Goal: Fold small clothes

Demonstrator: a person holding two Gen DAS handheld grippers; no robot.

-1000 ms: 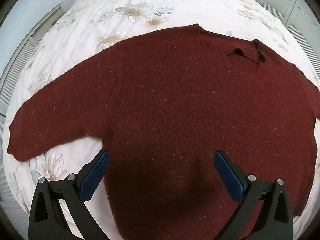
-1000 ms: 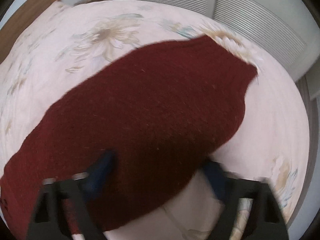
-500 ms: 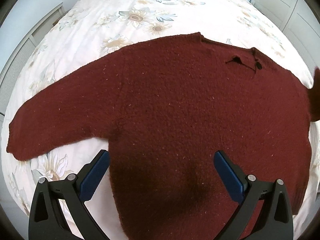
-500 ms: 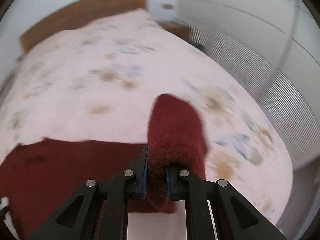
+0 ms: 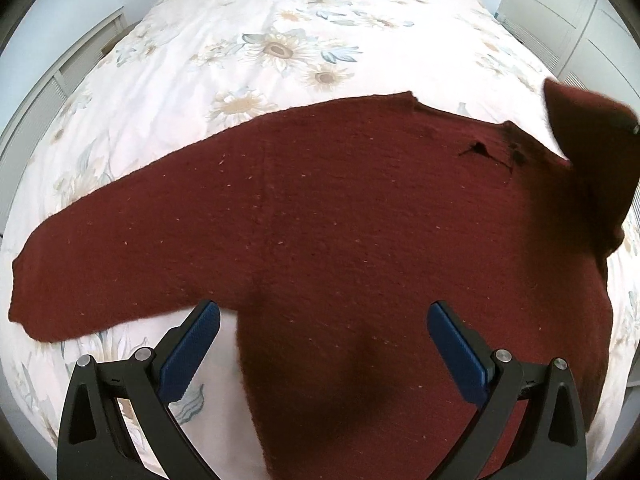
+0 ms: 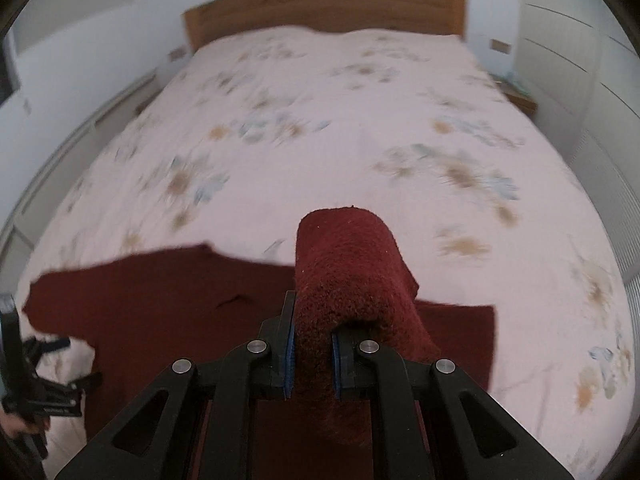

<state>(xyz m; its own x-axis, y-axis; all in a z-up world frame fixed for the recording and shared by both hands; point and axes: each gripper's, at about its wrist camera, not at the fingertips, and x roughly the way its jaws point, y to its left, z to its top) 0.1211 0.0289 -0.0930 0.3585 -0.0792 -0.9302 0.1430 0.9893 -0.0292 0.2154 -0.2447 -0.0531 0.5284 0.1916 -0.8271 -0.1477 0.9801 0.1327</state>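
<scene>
Right tool clamped on dark red sweater sleeve, left tool wide open above sweater, touching nothing.

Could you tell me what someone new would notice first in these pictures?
A dark red knitted sweater lies spread across the near end of a floral-covered bed. The right gripper is shut on its lifted sleeve, while the left gripper hangs open over the hem.

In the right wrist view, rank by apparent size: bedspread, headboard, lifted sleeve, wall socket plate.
1. Bedspread
2. Headboard and lifted sleeve: similar in area, and the sleeve is far nearer the camera, so unranked
3. Wall socket plate
</scene>
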